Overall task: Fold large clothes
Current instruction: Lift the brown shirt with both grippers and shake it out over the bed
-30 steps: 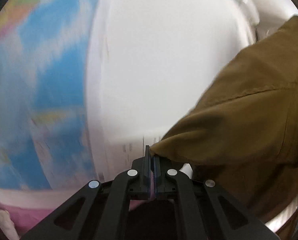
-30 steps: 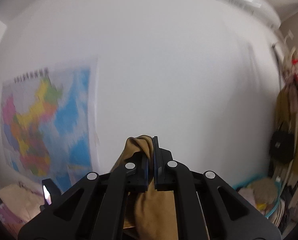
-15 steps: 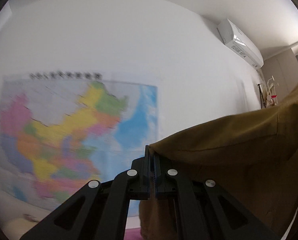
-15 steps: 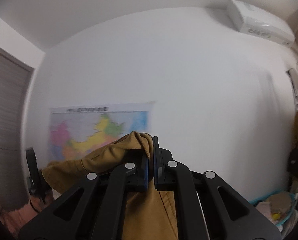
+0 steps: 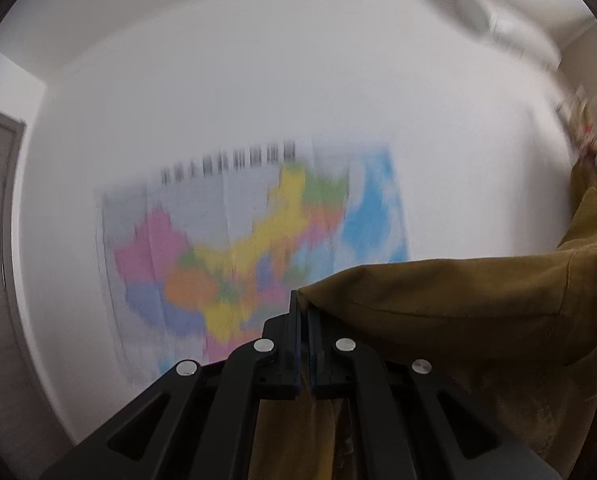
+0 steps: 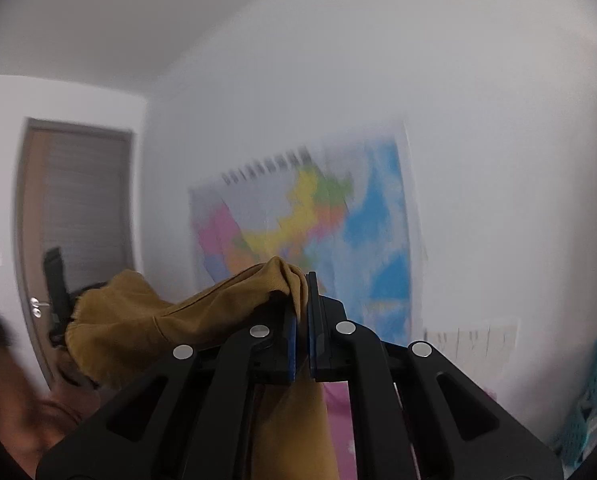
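Note:
A mustard-brown garment (image 5: pixel 450 300) hangs in the air, stretched between both grippers. In the left wrist view my left gripper (image 5: pixel 303 300) is shut on one edge of it, and the cloth runs off to the right and drops below the jaws. In the right wrist view my right gripper (image 6: pixel 303 280) is shut on another edge of the garment (image 6: pixel 186 312), which stretches left toward the left gripper's dark body (image 6: pixel 56 280). Both grippers point level at the wall. The garment's lower part is hidden under the gripper bodies.
A coloured wall map (image 5: pixel 258 248) hangs on the white wall ahead, map (image 6: pixel 318 232) too. A brown door (image 6: pixel 74 208) stands at the left. A teal basket (image 6: pixel 594 392) sits at the lower right. An air conditioner (image 5: pixel 498 28) is mounted high at the right. A person's arm (image 6: pixel 26 412) shows at the lower left.
Both grippers have swung so the map shifted rightward in their views and the door came into sight. The garment is now pulled out longer between them. Both grips held.

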A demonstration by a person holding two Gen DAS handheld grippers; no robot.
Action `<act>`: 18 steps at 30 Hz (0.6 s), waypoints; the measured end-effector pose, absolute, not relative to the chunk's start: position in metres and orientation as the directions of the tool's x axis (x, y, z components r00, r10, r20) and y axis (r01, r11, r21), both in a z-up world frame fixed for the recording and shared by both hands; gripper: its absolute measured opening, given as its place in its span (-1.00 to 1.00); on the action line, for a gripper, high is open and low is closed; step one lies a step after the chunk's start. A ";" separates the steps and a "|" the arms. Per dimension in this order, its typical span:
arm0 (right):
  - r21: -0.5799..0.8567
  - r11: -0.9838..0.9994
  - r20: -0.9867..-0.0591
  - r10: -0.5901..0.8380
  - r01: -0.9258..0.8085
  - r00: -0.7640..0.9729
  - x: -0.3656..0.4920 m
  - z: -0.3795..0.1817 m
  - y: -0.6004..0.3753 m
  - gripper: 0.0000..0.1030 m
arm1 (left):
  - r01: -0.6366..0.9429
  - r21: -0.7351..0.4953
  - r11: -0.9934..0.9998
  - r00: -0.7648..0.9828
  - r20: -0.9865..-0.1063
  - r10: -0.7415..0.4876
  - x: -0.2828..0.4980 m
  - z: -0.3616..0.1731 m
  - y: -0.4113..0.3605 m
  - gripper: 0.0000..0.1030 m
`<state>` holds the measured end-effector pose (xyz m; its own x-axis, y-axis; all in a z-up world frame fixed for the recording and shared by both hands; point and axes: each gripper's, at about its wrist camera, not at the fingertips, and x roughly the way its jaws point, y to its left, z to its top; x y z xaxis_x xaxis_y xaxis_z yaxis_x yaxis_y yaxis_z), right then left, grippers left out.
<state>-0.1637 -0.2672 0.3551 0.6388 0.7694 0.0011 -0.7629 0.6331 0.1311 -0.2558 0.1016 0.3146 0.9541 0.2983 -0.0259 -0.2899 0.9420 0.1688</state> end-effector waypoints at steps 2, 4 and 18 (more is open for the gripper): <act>0.171 0.663 -0.125 0.748 -0.729 0.651 -0.104 0.329 -0.234 -0.92 | -0.329 0.178 0.927 0.920 -0.161 0.357 -0.207 0.284 0.121 -0.94; 0.238 0.662 -0.227 0.750 -0.711 0.622 -0.049 0.300 -0.209 -0.91 | -0.362 0.180 0.914 0.881 -0.253 0.399 -0.164 0.253 0.141 -0.94; 0.299 0.836 -0.672 0.526 -0.460 0.521 0.181 0.087 -0.114 -0.91 | -0.412 0.193 0.890 0.605 -0.673 0.426 0.059 0.060 0.234 -0.94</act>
